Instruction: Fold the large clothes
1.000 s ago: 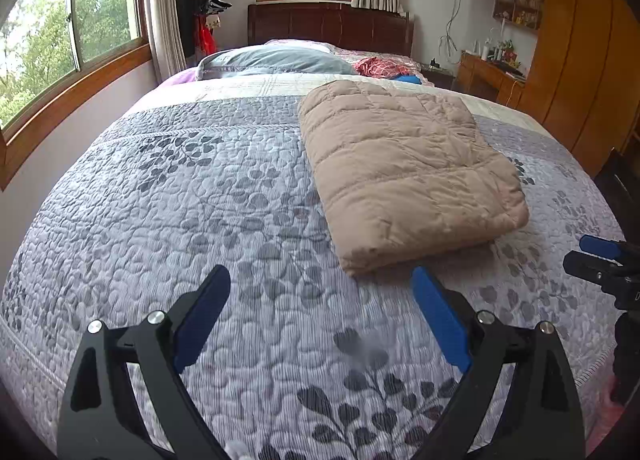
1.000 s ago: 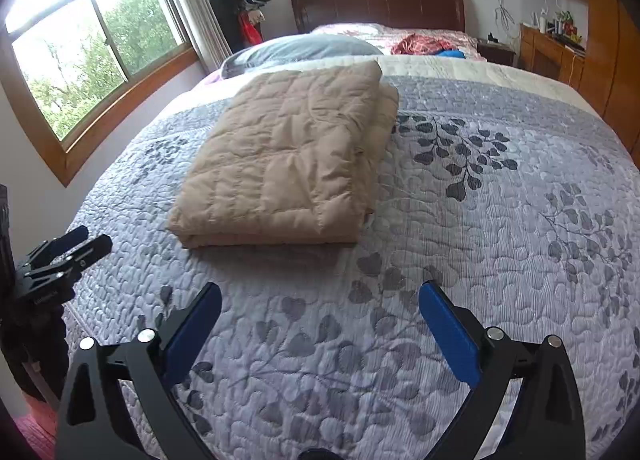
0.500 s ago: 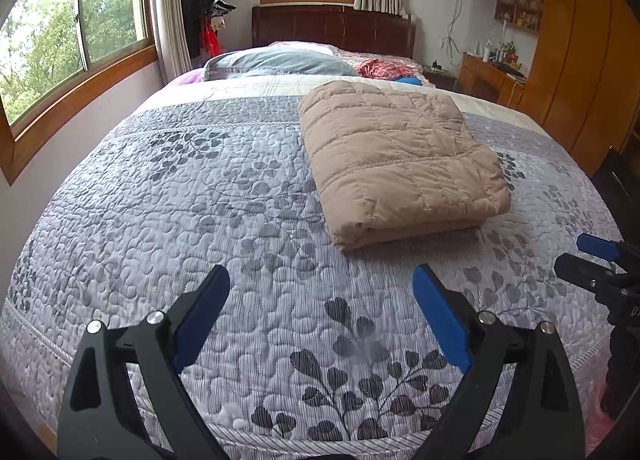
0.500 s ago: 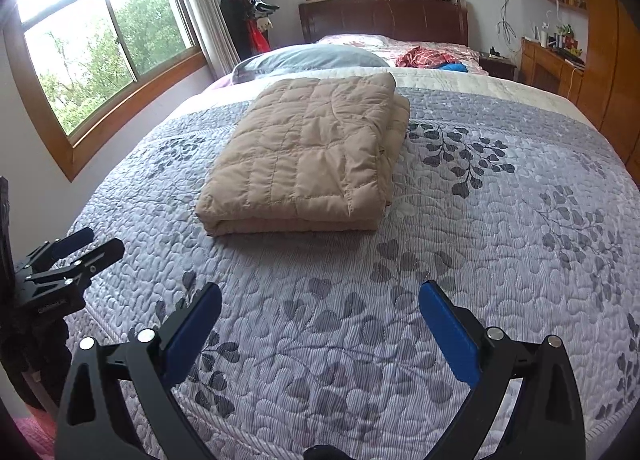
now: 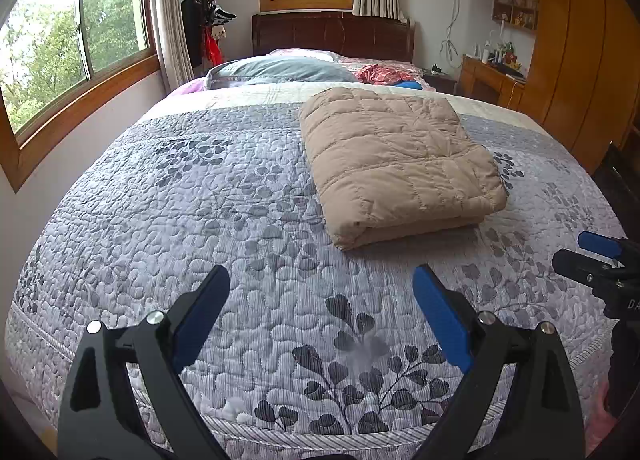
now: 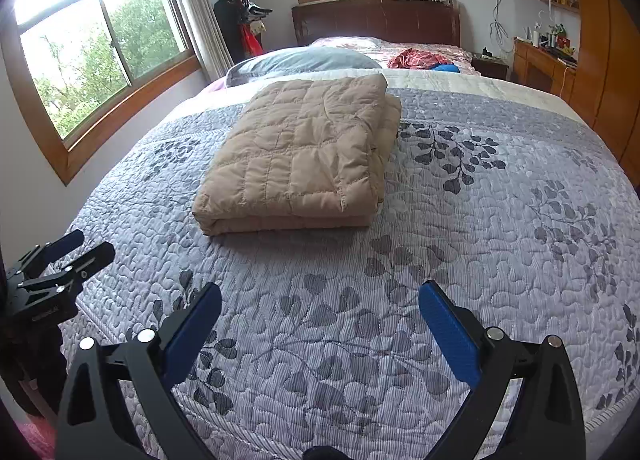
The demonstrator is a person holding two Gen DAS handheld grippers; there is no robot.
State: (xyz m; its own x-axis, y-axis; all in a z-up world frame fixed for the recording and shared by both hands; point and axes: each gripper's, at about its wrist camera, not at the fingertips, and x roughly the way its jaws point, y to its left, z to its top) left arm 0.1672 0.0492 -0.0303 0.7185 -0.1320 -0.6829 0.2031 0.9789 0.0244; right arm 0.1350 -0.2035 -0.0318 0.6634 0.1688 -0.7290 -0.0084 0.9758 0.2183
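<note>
The right gripper (image 5: 596,256) is cut off by the left wrist view's right edge, its state unclear there

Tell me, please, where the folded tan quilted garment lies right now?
The tan garment lies on the grey bedspread, right of centre in the left wrist view, below the pillows.

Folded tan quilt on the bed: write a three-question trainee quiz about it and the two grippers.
1. True or false: the left gripper is shut on the tan quilt.
2. Multiple choice: where does the quilt lie? A) on the grey leaf-pattern bedspread B) on the pillow C) on the floor
3. Fill in: the right gripper is ____ and holds nothing.

Key:
1. False; its jaws are open and it is apart from the quilt.
2. A
3. open
</note>
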